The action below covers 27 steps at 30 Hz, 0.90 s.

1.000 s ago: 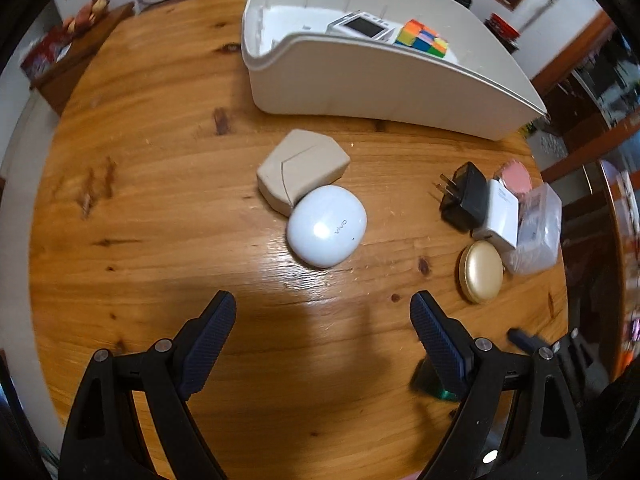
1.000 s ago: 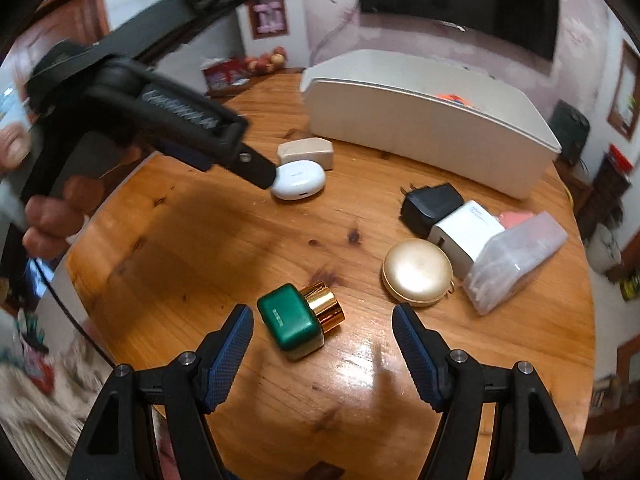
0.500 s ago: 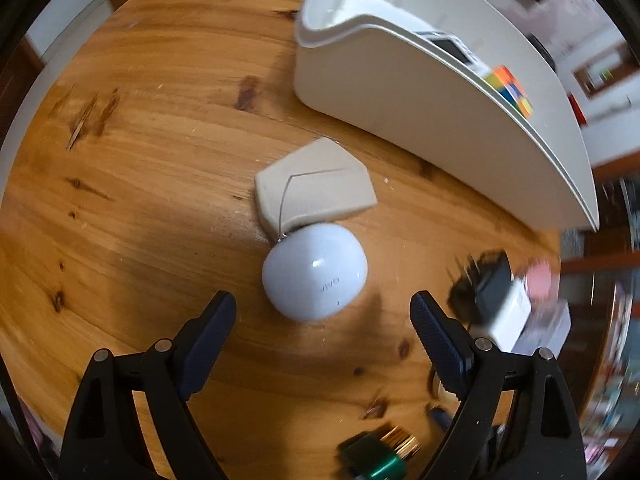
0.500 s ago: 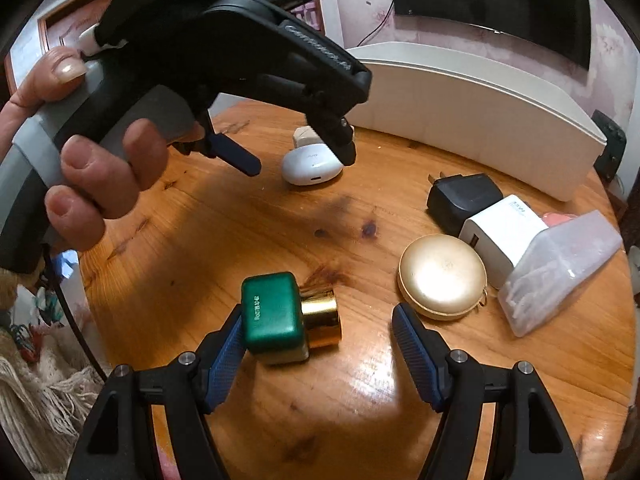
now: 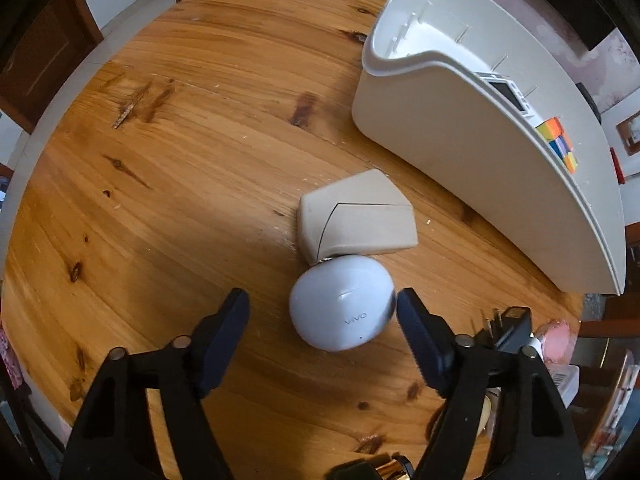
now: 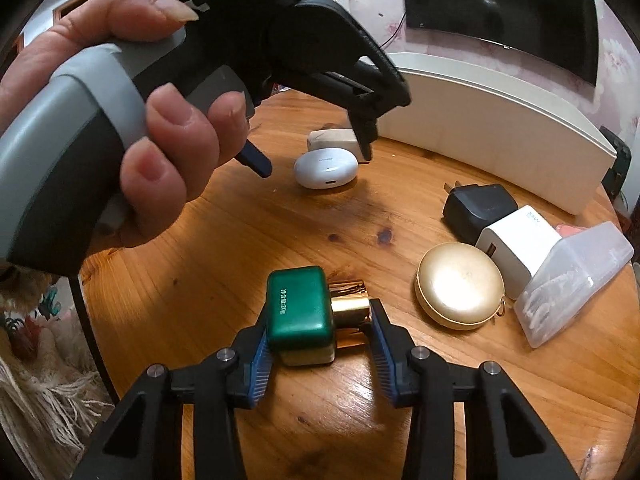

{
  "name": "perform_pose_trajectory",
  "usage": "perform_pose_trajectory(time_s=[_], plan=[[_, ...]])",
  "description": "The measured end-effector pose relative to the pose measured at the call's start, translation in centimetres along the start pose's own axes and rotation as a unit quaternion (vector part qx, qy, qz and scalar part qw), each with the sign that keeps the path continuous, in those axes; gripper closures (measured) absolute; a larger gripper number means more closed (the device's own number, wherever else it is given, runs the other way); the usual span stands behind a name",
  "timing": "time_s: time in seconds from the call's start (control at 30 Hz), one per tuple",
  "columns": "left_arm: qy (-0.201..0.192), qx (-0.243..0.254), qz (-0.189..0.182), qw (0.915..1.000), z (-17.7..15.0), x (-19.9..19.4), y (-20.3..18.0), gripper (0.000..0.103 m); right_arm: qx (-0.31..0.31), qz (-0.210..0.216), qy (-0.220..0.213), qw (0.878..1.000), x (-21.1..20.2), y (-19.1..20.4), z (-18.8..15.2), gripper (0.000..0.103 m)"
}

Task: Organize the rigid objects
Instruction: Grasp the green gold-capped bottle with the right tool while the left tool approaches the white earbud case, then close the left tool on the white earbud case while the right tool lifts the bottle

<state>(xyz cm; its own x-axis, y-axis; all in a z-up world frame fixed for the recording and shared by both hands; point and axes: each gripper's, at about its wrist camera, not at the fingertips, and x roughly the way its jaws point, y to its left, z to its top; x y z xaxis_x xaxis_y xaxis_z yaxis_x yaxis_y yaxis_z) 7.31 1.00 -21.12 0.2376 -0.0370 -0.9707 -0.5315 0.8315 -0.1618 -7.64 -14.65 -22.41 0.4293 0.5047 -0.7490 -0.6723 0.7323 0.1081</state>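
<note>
The white earbud case (image 5: 342, 306) lies on the round wooden counter (image 5: 192, 128), touching the beige wedge-shaped case (image 5: 356, 214) behind it, with the long white organiser bin (image 5: 480, 152) beyond both. The left tongs (image 5: 322, 320) point steeply down over it, and their jaws have just been closing: the one pad is at the case's side, perhaps just touching, while the other pad stands clear with bare wood between, so nothing is pinched yet. The right tongs (image 6: 318, 330) have also just been closing, and in the right wrist view their blue pads press on the green and gold perfume bottle (image 6: 308, 310), which lies on its side near the counter's edge; that grip looks made.

For the left hand, the step is judged to be the grasp of the earbud case. It is smooth and rounded, so it may squirt out of an off-centre squeeze. Better to shift the tongs sideways until the case sits midway between the pads, then close across its widest part, low on the body. The beige case touches it, so a lift straight up avoids dragging that neighbour.

For the right hand, the pads bear on cap and body at once; a level lift should keep the bottle from pivoting. The gold compact (image 6: 460, 284), black plug adapter (image 6: 478, 210) and white charger (image 6: 516, 244) lie well apart from it.
</note>
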Motion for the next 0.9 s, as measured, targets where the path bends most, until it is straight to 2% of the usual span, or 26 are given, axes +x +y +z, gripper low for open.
perform_pose_trajectory(time_s=[0.1, 0.23, 0.37, 0.43, 0.67, 0.9], plan=[[0.0, -0.002, 0.0, 1.0, 0.1, 0.1, -0.1, 0.027, 0.006, 0.004, -0.001, 1.0, 0.0, -0.9, -0.1, 0.059], [-0.001, 0.018, 0.025, 0.9995, -0.1, 0.6, -1.4, 0.028, 0.014, 0.011, -0.003, 1.0, -0.3, -1.7, -0.1, 0.059], [-0.005, 0.032, 0.032, 0.999, 0.1, 0.7, -1.8, 0.03, 0.019, 0.012, -0.004, 1.0, -0.4, -2.2, -0.2, 0.059], [-0.011, 0.044, 0.026, 0.9986, 0.0, 0.4, -2.0, 0.044, 0.022, 0.012, -0.005, 1.0, -0.4, -2.4, -0.1, 0.059], [-0.003, 0.06, 0.008, 0.9982, 0.6, 0.6, -1.5, 0.044, 0.03, 0.019, -0.006, 0.999, -0.6, -3.0, 0.0, 0.059], [-0.004, 0.082, -0.021, 0.9964, 0.9, -2.9, 0.3, 0.044, 0.035, 0.012, -0.006, 0.999, -0.7, -3.5, 0.2, 0.059]])
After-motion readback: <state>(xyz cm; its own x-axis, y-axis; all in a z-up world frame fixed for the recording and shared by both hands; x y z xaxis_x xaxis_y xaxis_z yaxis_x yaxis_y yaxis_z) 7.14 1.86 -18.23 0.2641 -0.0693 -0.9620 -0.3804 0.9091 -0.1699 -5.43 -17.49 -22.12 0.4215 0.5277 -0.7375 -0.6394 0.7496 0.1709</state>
